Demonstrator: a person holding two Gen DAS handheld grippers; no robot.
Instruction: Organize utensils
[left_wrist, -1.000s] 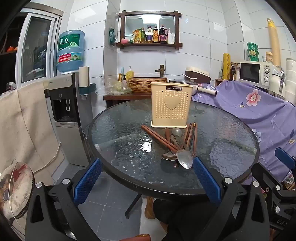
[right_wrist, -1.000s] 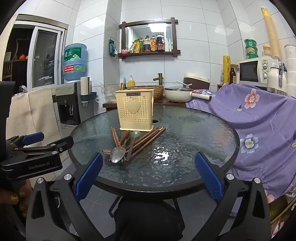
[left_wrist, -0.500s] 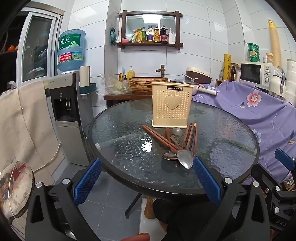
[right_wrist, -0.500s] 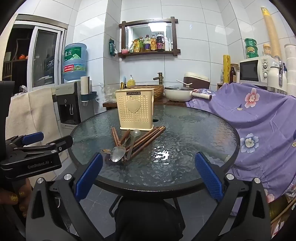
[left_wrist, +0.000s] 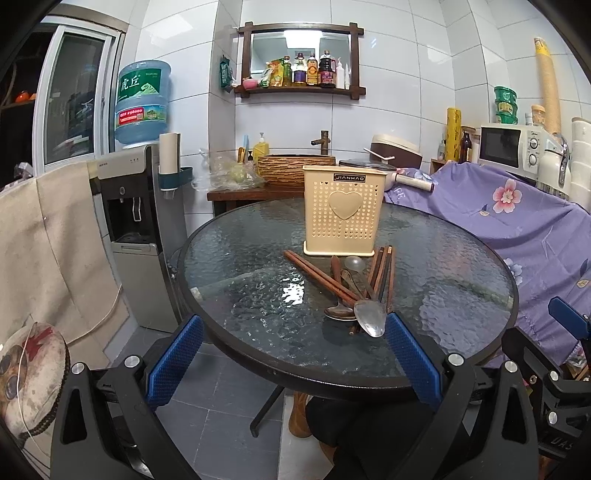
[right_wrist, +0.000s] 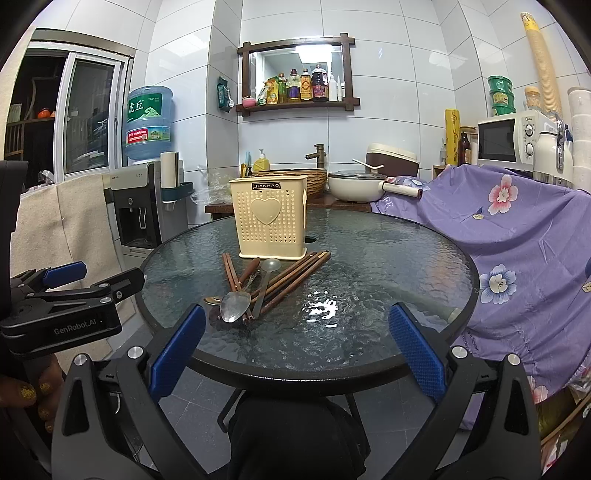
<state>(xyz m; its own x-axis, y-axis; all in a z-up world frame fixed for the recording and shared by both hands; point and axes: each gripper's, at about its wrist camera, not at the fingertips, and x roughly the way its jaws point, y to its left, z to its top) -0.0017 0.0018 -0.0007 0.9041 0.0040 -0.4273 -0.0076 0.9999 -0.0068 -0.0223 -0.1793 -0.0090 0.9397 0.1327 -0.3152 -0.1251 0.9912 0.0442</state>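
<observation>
Spoons (left_wrist: 364, 314) and chopsticks (left_wrist: 321, 275) lie piled before the upright cream holder (left_wrist: 343, 216).

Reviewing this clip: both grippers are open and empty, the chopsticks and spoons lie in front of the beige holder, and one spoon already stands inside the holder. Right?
Not quite. No spoon shows above the holder's rim; in the right wrist view the spoons lie among the chopsticks on the glass table. The left gripper and right gripper are open and empty.

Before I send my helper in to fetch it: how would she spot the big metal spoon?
Find the round glass table with the cream perforated holder standing on it. A heap of dark wooden chopsticks and spoons lies in front of the holder. The big metal spoon is the shiny silver one whose bowl lies nearest the table's front edge, larger and brighter than the other spoons.
</observation>
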